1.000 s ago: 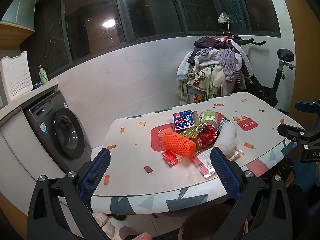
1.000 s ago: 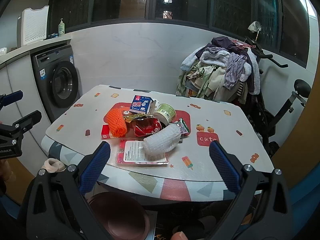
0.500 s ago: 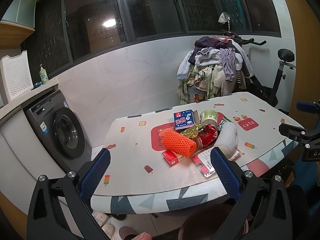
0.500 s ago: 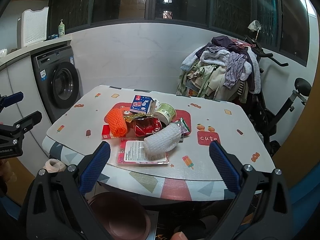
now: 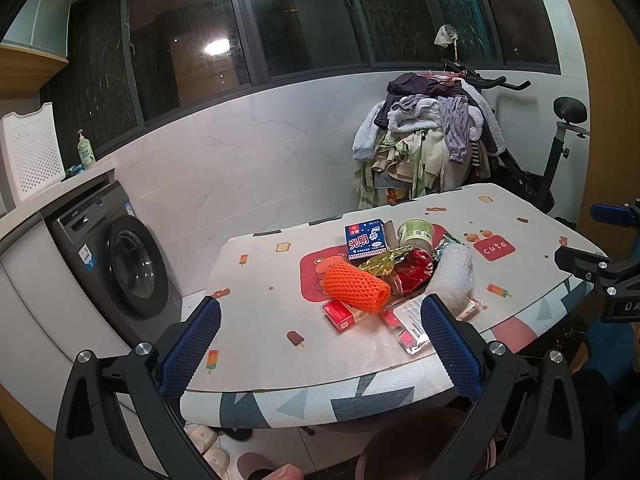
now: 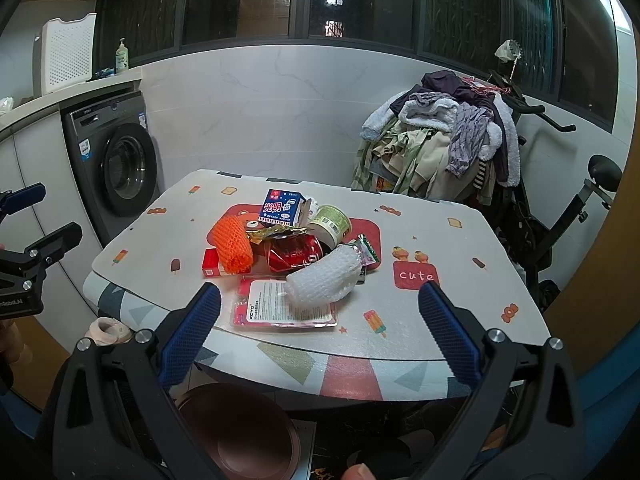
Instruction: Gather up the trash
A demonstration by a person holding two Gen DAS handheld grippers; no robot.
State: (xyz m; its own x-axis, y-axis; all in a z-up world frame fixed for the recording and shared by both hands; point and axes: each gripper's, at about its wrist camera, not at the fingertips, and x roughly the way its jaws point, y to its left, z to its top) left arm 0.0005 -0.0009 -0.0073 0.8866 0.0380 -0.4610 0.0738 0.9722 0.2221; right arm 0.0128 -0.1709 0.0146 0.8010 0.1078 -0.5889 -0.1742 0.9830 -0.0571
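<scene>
Two tongs, both spread wide and grasping nothing: left tongs and right tongs at the lower middle of their views, short of the counter. Centre frame, on the counter, one trash heap: one orange foam net, one blue carton, one green cup, one crushed red can, one white bubble-wrap roll, one flat blister pack, one red box. Bottom, under the counter edge, one brown bin.
</scene>
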